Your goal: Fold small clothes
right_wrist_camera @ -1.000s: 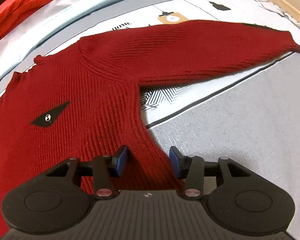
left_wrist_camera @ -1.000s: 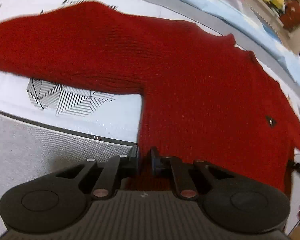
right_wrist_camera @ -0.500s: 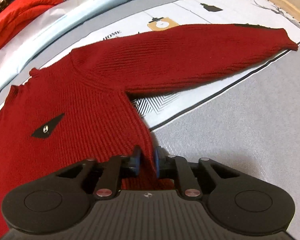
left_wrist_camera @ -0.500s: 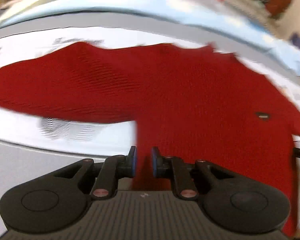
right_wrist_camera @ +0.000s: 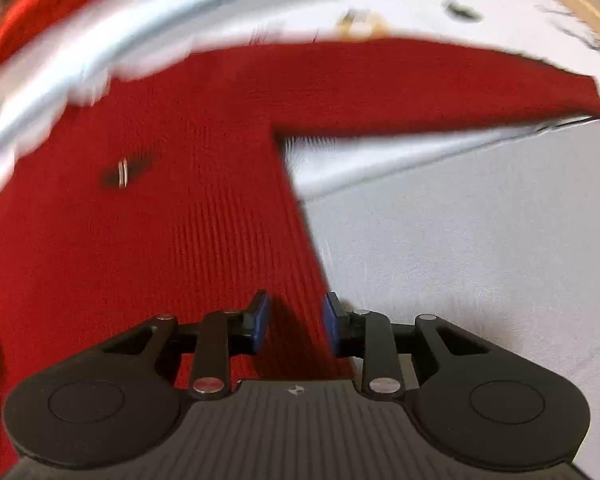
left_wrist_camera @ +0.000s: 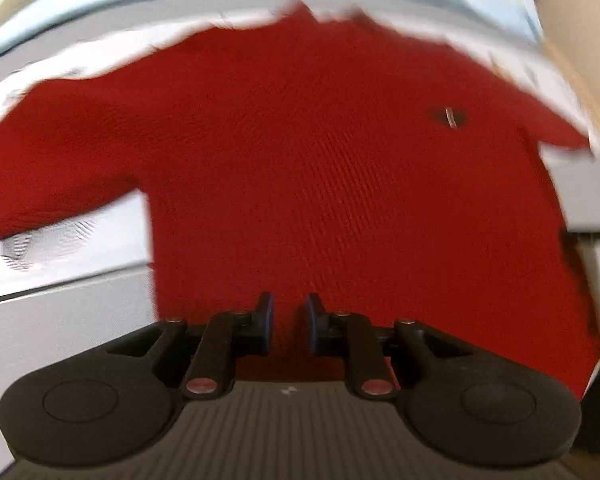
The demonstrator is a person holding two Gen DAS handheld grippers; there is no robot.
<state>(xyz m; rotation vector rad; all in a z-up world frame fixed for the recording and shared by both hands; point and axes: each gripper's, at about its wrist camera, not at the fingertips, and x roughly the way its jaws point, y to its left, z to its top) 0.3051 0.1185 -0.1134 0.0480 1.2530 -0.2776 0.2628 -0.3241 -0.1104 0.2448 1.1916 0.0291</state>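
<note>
A grey bed cover with a white printed panel and a pale blue strip behind it fills the background, and the red sweater lies spread flat across it, chest up, with a small dark logo patch on its front. Both views are smeared by motion blur, so fine detail at the collar and cuffs is lost.

The left tool sits at the bottom hem, a little in from the sweater's left side seam, its blue-padded jaws narrow with red knit showing in the slot between them; whether the pads truly pinch the hem I cannot tell. The right tool is at the opposite hem corner, where the right side seam meets the grey cover, its jaws set wider with cloth lying between them and no visible contact.

The relation that matters: the sweater's long axis runs straight away from both tools, hem nearest, collar farthest, with one sleeve stretched sideways to the right and the other sleeve out to the left. Each tool is about equally near its own corner, so a fold would likely carry the hem forward toward the collar, or bring a side inward; the sleeves probably need tucking first. The fold looks barely begun.
</note>
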